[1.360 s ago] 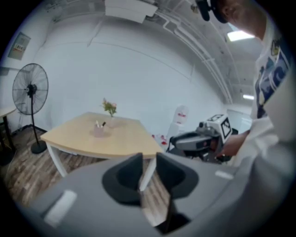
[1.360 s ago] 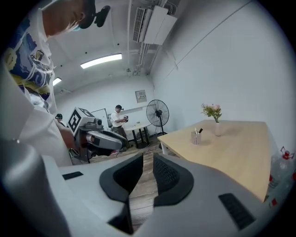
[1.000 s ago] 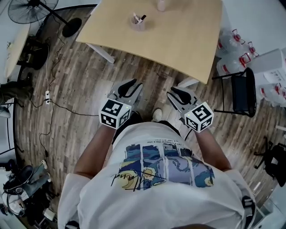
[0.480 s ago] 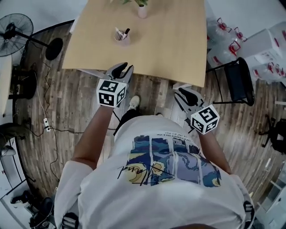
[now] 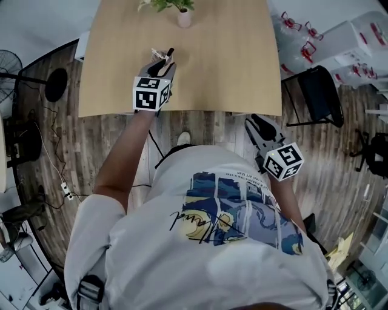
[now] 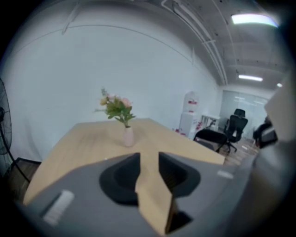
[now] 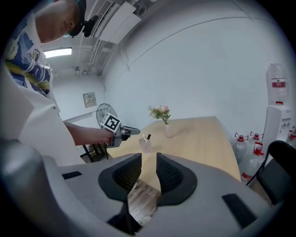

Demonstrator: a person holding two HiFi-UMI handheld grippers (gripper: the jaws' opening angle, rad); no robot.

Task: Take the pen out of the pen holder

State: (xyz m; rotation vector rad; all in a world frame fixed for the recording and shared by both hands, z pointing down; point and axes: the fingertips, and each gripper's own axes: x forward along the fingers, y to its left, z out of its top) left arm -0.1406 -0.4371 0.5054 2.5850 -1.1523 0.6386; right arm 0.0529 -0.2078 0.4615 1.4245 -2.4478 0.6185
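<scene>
Looking like an office or open workrm: big light-wood table [image 5: 242,72] carrying a flower vase [image 5: 183,18] & pen holder [image 7: 145,146], black chair [image 5: 321,97] sitting beside it, swivel chairs [image 6: 237,124] showing in the bkgd, water dispenser [image 6: 190,115] standing by the wall w/ spare jugs [image 7: 253,162] nearby, strip lights [image 6: 253,18] glowing overhead, pedestal fan [image 7: 101,111] standing on plank floor [image 5: 339,157].

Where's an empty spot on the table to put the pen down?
The table's whole right half is bare, from the flower vase across to the edge by the black chair. It's crowded on the left, where the left gripper, jaws opening and empty, hovers by the pen holder.
</scene>
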